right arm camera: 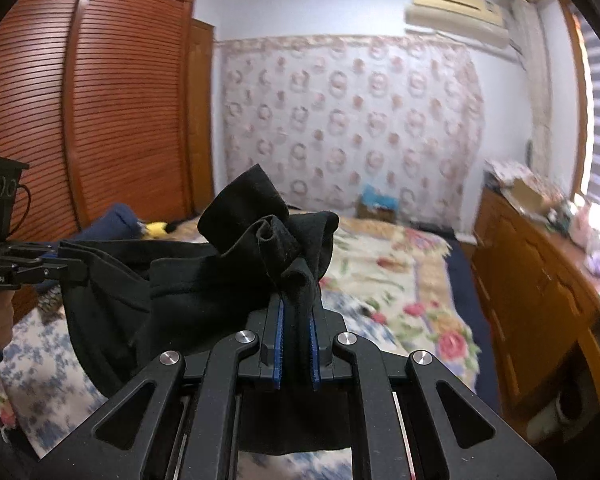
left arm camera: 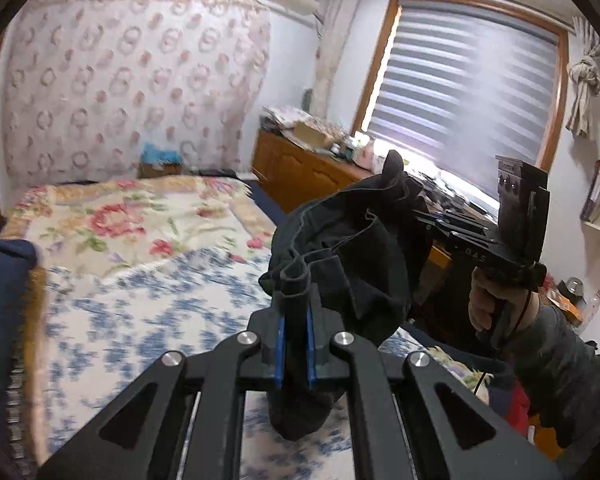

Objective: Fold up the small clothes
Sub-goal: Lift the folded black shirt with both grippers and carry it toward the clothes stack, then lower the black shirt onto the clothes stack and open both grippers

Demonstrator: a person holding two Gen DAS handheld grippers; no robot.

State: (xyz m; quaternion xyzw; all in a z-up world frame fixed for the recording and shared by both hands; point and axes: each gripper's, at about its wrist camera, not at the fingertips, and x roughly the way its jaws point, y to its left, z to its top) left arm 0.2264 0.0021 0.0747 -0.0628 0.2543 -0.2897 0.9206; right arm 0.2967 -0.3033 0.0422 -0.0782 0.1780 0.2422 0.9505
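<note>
The black garment (left arm camera: 352,248) is being held in the air above the bed (left arm camera: 148,280), pinched at two places and hanging bunched between them. On the left, the cloth is being clamped by the left gripper (left arm camera: 296,304), its blue pads closed on a rolled edge, while the rest is being draped off to the right. Further right, the other edge is being gripped in the same way by the right gripper (right arm camera: 298,316), with folds of fabric standing up above its closed fingers; in the left wrist view that tool is being carried by a hand (left arm camera: 488,300) near the window (left arm camera: 472,92). No fold is being shown as finished: the cloth is crumpled and is not being laid flat. Spreading it on the floral bedcover and all the folding are judged to be left.
</note>
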